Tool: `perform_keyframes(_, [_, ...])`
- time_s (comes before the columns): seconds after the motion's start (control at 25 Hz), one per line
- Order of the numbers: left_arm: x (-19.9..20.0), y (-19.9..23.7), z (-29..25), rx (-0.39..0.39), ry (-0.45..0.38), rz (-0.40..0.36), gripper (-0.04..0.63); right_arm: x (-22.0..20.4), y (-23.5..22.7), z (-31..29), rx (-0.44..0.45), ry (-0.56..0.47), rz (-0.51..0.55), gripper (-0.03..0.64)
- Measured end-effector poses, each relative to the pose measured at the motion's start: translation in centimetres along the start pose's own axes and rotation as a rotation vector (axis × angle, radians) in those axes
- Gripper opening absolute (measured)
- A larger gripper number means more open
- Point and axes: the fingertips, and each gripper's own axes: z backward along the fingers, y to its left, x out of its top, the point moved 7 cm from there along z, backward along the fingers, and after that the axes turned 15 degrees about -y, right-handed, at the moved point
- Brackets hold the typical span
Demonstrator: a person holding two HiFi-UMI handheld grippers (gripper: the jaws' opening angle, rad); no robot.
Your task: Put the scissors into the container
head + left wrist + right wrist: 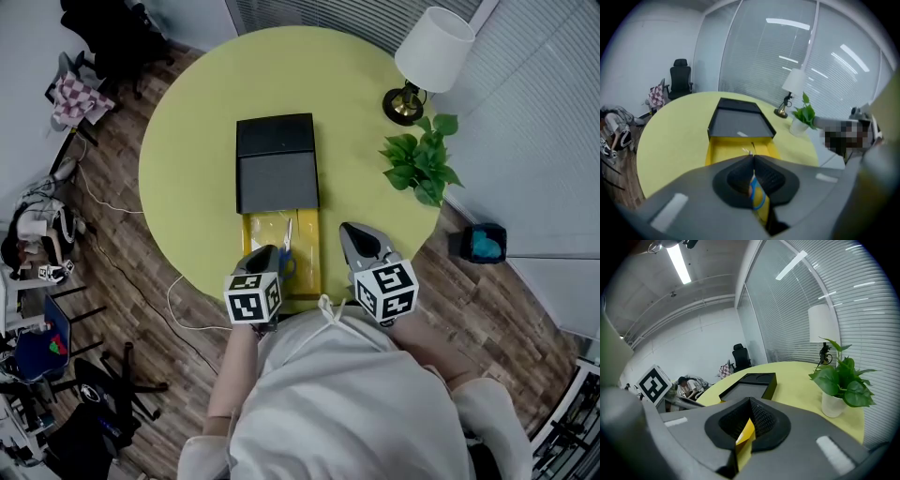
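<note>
The round table (187, 141) is smooth, matte yellow-green. On it, toward the near edge, lies the container (276, 178), a flat black rectangular box. Its glossy yellow drawer (255, 246) is pulled out toward the person.

The left gripper (270, 253) is over that drawer, its ribbed dark jaws clamped on the scissors (289, 236) by the blue-and-yellow plastic handle. The thin metal blades point far, above the drawer floor; whether they already rest on it I cannot tell. To finish well, I would lower them until the blades lie flat inside the drawer walls, then part the jaws without dragging the handle.

The right gripper (349, 231) is just right of the drawer, jaws pinched on a thin yellow piece (744, 432) that I cannot identify; best held clear of the drawer
</note>
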Motion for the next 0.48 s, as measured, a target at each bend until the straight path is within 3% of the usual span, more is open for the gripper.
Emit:
perform_keyframes(0.32, [7.5, -2.1, 4.4, -0.017, -0.437, -0.102, 0.008, 2.4, 1.4, 0.7, 0.023, -0.079, 0.044, -0.003])
perform_keyframes(0.48, [10.0, -3.5, 6.6, -0.071, -0.573, -0.162, 0.008, 3.3, 2.2, 1.3, 0.027, -0.105, 0.056, -0.002])
